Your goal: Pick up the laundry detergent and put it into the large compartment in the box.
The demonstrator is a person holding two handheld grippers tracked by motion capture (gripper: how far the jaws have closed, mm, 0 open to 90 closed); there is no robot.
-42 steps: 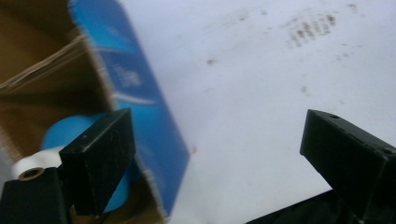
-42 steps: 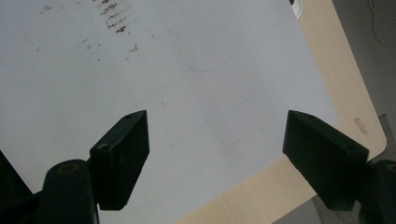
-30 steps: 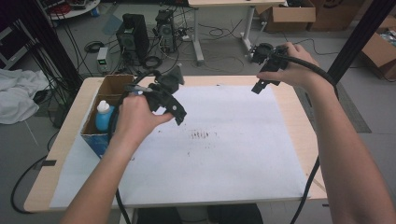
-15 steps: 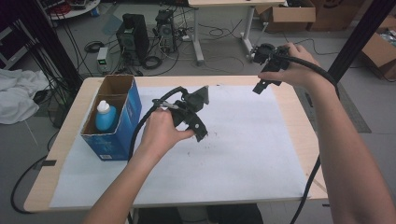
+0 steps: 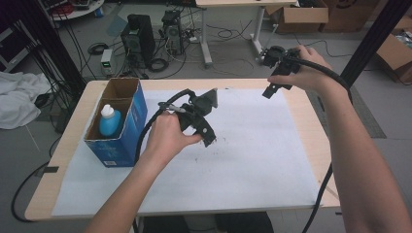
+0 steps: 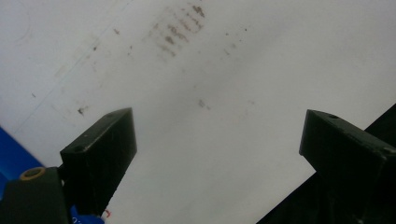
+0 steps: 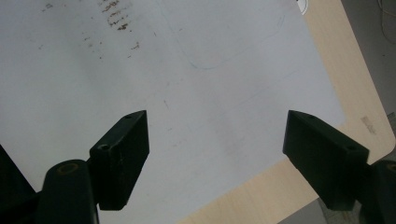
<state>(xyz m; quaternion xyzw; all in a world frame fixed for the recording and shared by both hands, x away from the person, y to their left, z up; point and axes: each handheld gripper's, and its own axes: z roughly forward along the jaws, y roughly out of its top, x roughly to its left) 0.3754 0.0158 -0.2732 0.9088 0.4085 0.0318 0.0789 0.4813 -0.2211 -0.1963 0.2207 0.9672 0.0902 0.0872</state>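
Left forearm: came in from the bottom edge of the high view, rising toward the middle of the table.
Left hand (image 5: 167, 138): wrapped around the left gripper (image 5: 208, 130) above the white sheet (image 5: 252, 160), just right of the blue box.
Left gripper jaws: spread wide with nothing between them; in the left gripper view (image 6: 215, 154) only smudged white sheet lay in the gap, with a sliver of blue at the lower left corner.
White sheet: covered most of the wooden table (image 5: 311, 116) and carried a patch of dark specks near the middle.
Blue box (image 5: 119, 141): a cardboard carton standing open-topped near the table's left edge, well apart from the right gripper.
Bottle (image 5: 110, 121): light blue with a white cap, standing upright inside the blue box.
Right hand (image 5: 311, 68): held the right gripper (image 5: 269, 90) high over the far right corner of the table.
Right gripper jaws: wide apart and empty; the right gripper view (image 7: 217, 140) looked down on the sheet and the table's pale wooden rim.
Floor beyond the table: computer towers (image 5: 138, 39), cables and cardboard boxes.
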